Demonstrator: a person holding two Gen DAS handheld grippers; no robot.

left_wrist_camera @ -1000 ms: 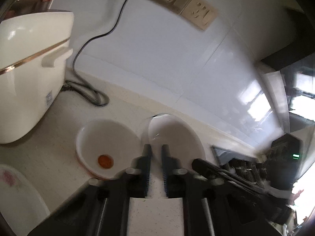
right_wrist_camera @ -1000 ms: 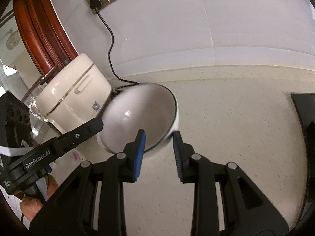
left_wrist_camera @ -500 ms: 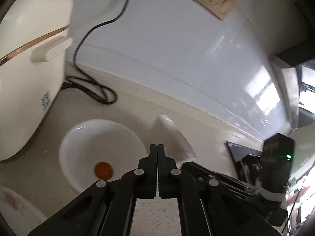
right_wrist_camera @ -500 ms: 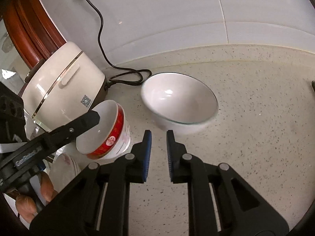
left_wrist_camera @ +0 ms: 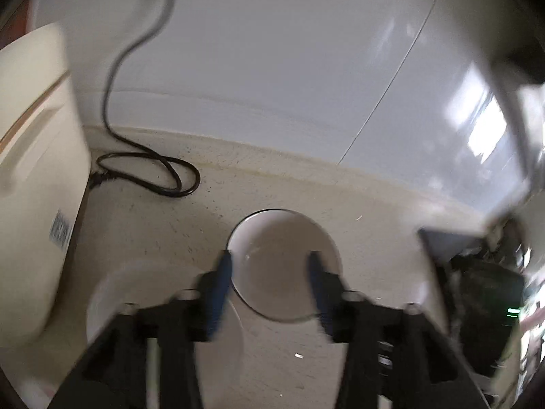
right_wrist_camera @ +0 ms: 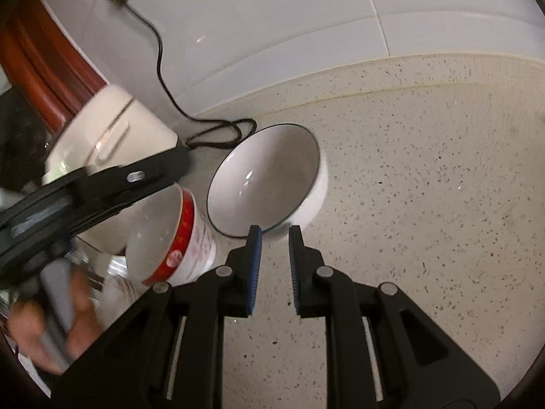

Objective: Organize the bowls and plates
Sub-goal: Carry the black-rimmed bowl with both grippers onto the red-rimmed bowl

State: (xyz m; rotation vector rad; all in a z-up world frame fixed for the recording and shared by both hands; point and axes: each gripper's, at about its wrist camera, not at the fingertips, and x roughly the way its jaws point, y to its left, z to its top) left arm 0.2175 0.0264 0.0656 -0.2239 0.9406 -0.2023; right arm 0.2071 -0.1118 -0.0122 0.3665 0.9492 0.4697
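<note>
- Progress, my read: early. Nothing stacked yet; both bowls sit apart on the countertop [right_wrist_camera: 425,177], neither is held.
- Landmark: rice cooker [right_wrist_camera: 102,139].
- White bowl with dark rim [right_wrist_camera: 269,177]: to the right of the cooker, near its coiled power cord [right_wrist_camera: 221,133].
- Red-banded bowl [right_wrist_camera: 170,231]: just in front of the cooker, close beside the white bowl, not clearly touching.
- Plate: pale floral-looking edge [right_wrist_camera: 117,284] below the red-banded bowl; too blurred to confirm.
- Count: 2 bowls, maybe 1 plate, 1 cooker.
- Left gripper [left_wrist_camera: 269,272]: fingers spread wide, empty, blurred, straddling the white bowl's near side.
- Right gripper [right_wrist_camera: 275,235]: fingers slightly parted, empty, tips just short of the white bowl's rim.
- Left to do: nest the bowls, sort the plate.
</note>
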